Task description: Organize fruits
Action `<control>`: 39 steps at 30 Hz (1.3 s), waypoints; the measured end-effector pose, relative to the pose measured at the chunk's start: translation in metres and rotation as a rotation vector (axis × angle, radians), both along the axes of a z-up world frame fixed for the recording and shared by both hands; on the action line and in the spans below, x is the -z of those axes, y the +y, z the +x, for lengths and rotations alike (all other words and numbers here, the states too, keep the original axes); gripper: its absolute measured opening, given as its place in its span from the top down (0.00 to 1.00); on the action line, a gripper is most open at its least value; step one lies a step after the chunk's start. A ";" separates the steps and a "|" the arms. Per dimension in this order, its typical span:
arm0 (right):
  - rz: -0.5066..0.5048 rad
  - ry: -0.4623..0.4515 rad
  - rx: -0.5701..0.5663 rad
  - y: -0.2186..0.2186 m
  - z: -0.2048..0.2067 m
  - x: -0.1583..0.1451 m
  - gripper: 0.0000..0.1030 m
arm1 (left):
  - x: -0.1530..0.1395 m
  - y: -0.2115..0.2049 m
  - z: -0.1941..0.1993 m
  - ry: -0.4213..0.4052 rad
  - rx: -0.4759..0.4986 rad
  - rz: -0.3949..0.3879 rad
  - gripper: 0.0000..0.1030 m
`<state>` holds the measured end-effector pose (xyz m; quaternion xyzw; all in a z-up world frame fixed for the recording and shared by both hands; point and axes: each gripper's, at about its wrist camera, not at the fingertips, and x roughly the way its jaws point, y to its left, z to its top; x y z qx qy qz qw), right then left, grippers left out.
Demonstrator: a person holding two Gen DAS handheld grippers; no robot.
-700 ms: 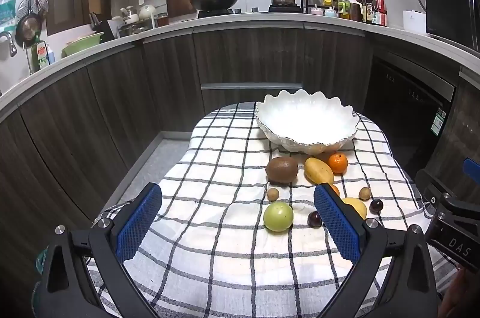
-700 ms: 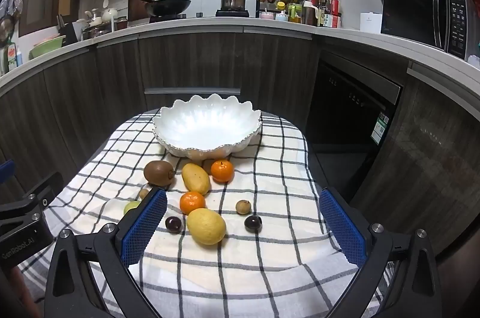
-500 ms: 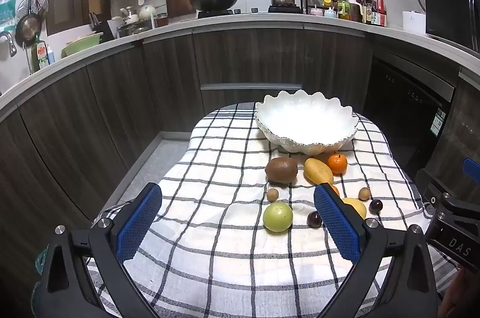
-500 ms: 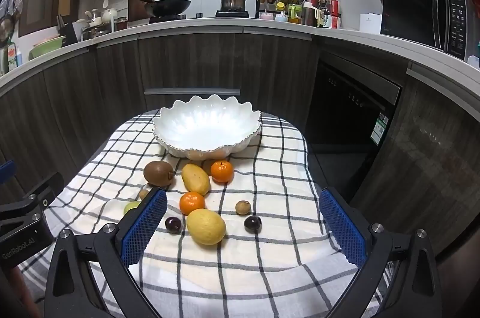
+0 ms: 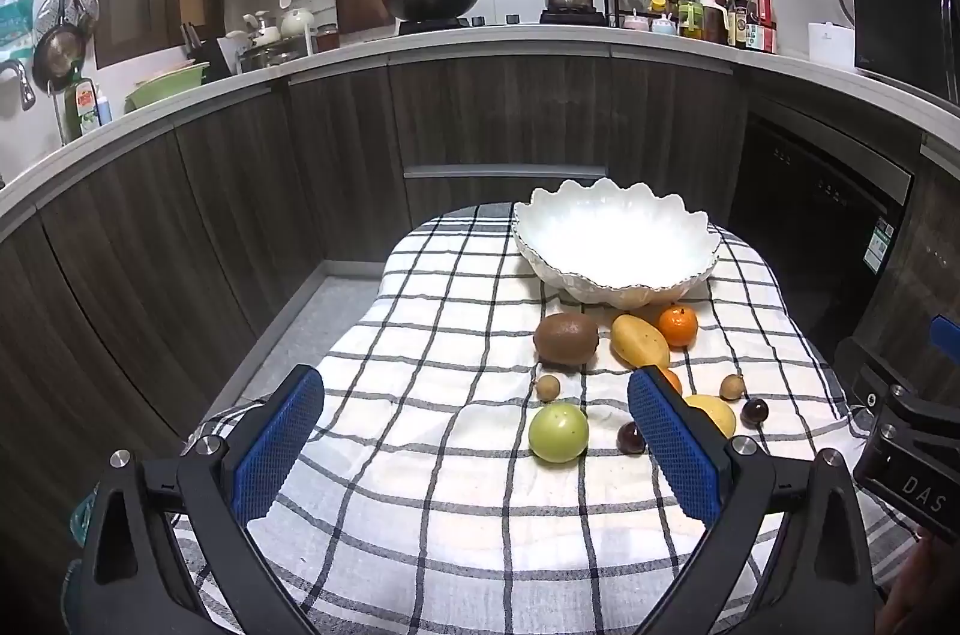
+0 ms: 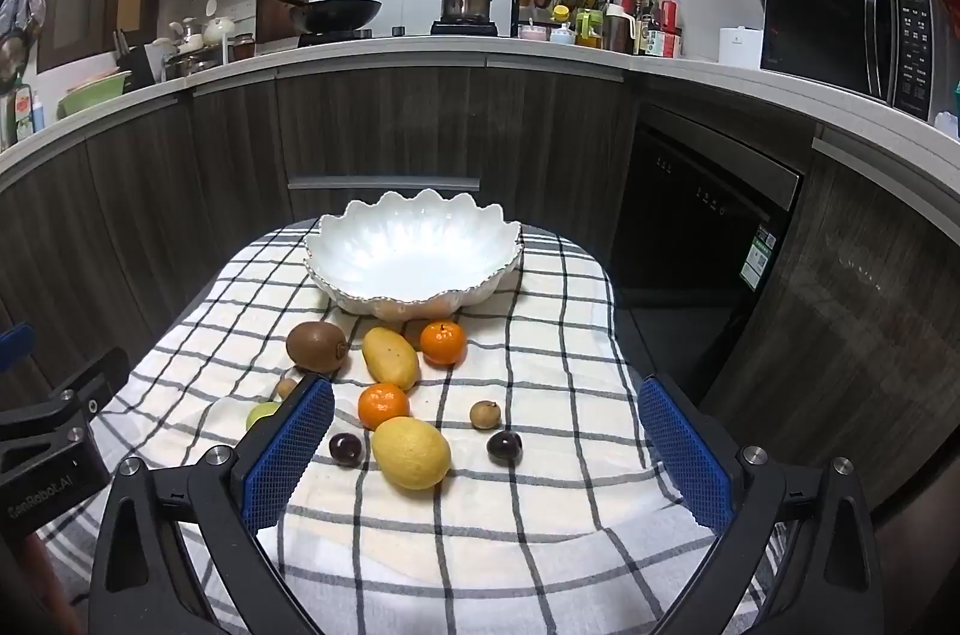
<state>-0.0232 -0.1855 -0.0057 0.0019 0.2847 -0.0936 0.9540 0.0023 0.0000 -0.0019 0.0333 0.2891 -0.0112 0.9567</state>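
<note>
Holding my right tool (image 6: 486, 446) spread and empty, I judge the lemon (image 6: 411, 452) between its fingers firm, smooth, best pinched mid-body.

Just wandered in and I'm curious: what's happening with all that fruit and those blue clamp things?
A person holds a left gripper and a right gripper, jaws wide open and holding nothing. They hang over a checked cloth where a kiwi, mango, lemon, oranges and small fruits lie loose. The white bowl behind them has no fruit in it yet.
</note>
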 end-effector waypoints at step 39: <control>0.001 -0.001 0.000 0.000 0.000 0.000 0.00 | -0.004 0.001 0.000 -0.007 -0.002 0.014 0.00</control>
